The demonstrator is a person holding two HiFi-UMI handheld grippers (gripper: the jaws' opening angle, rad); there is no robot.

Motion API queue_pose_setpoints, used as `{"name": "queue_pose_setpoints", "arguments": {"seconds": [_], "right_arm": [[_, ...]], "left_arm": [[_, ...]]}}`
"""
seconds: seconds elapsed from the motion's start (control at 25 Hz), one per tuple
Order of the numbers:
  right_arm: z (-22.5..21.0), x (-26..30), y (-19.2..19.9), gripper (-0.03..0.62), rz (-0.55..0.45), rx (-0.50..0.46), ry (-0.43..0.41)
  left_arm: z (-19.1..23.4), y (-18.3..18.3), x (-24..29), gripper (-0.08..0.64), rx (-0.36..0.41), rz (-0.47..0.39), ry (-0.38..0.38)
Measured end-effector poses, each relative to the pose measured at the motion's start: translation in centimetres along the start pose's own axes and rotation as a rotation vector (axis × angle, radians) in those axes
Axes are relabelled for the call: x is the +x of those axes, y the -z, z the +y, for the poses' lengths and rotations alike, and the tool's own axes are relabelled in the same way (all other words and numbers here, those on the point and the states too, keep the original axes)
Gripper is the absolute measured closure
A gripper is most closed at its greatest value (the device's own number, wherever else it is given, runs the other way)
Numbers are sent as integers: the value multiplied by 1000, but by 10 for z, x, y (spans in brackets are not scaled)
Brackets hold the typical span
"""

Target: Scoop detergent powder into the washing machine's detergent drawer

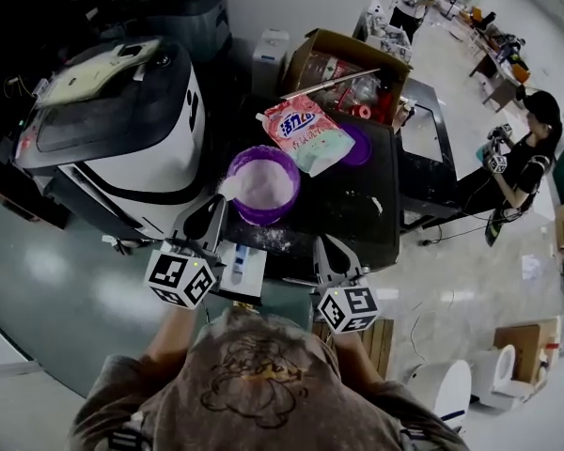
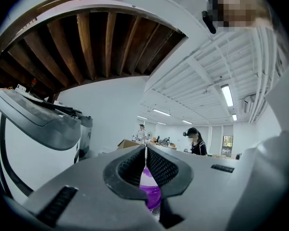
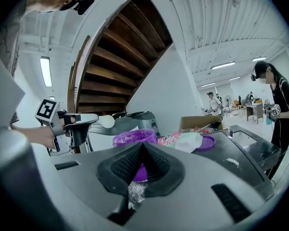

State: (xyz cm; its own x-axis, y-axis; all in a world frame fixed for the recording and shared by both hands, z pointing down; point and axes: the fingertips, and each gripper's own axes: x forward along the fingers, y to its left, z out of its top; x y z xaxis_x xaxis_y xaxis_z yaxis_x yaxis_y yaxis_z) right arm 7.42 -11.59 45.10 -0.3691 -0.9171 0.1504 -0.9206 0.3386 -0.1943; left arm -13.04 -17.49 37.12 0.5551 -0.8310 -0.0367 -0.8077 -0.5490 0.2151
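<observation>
Powder (image 1: 268, 184) is held in a purple tub (image 1: 268, 216) on a black table (image 1: 357, 219), with a detergent bag (image 1: 305, 132) laid just behind it; the left gripper (image 1: 216, 207) is closed on the handle of a white spoon (image 1: 228, 188), whose bowl is seen at the tub's left rim; the right gripper (image 1: 323, 244) is pressed fully together with nothing caught in it, near the table's front edge; the white drawer (image 1: 244, 269) is seen between the two grippers, just in front of the tub.
</observation>
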Motion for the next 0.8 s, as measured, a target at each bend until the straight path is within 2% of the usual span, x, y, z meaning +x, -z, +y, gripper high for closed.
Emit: {"name": "queue_pose_setpoints", "arguments": {"seconds": [0.32, 0.6, 0.8], "right_arm": [[-8, 5, -6, 591, -9, 15, 45], [-24, 9, -8, 591, -5, 12, 16], [-31, 15, -9, 591, 5, 12, -20]], "left_arm": [[0, 5, 22, 537, 28, 32, 50], [-2, 8, 33, 537, 47, 39, 20], [-6, 16, 42, 537, 97, 100, 29]]}}
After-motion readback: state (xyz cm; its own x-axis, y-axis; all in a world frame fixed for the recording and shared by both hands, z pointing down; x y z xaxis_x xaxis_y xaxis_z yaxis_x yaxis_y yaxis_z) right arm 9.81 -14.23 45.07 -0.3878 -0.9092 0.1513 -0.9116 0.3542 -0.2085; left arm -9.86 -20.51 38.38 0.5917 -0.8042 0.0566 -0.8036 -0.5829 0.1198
